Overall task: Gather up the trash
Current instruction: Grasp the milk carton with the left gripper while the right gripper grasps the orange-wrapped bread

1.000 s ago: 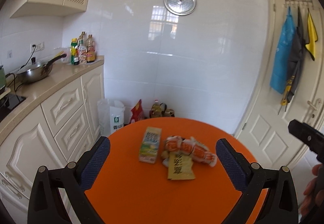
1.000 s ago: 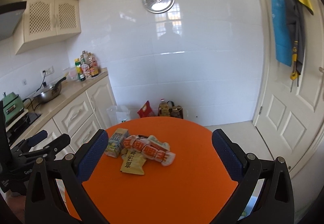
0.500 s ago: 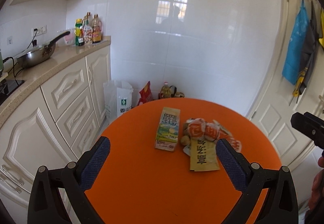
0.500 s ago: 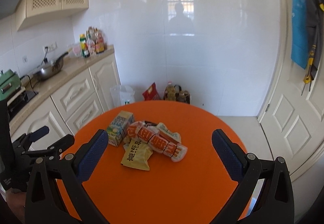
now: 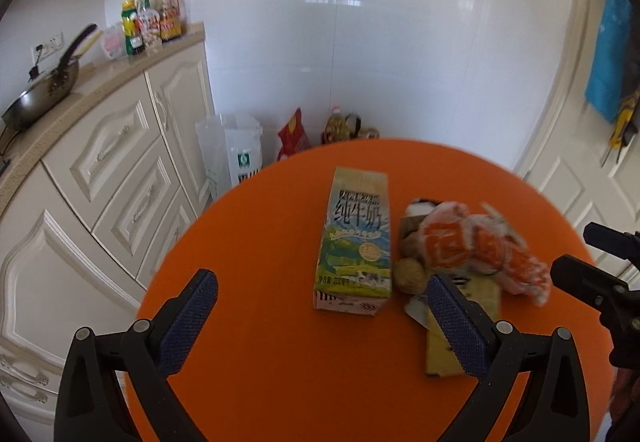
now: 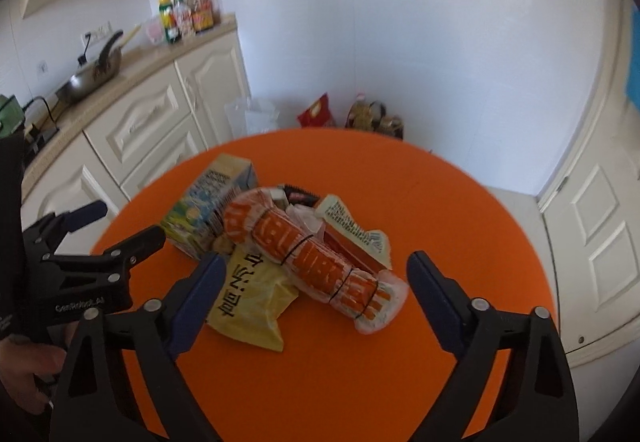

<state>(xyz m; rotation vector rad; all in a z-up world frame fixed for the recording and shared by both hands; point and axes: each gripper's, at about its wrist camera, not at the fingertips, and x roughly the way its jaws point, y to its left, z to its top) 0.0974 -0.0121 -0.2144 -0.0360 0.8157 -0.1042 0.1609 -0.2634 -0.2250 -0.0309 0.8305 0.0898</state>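
White tiles cover the kitchen walls, and cream cabinets point(image 5: 120, 178) run along the left side with a wok point(image 5: 40, 98) and some bottles point(image 5: 152, 22) on the counter. A round orange table point(image 5: 260, 362) stands in front, and all the trash lies together on it, a little to the far side of the middle.

The milk carton point(image 5: 354, 242) lies flat at the left of the pile. Just beside it, to the right, is an orange-and-white wrapper point(image 6: 316, 266) tied with thin black bands, and it rests partly on a yellow packet point(image 6: 252, 306) at the near side. A walnut-like brown ball point(image 5: 410, 276) touches the carton's right edge.

The left gripper point(image 5: 324, 318) hangs above the table with its jaws wide apart; they hold nothing, and the carton is seen between them but farther away. The right gripper point(image 6: 316, 302) also holds nothing: its jaws are closing a little but are wide apart, with the wrapper and the yellow packet in the gap below, not touched. A plastic bag point(image 5: 232, 154) stands on the floor behind the table.
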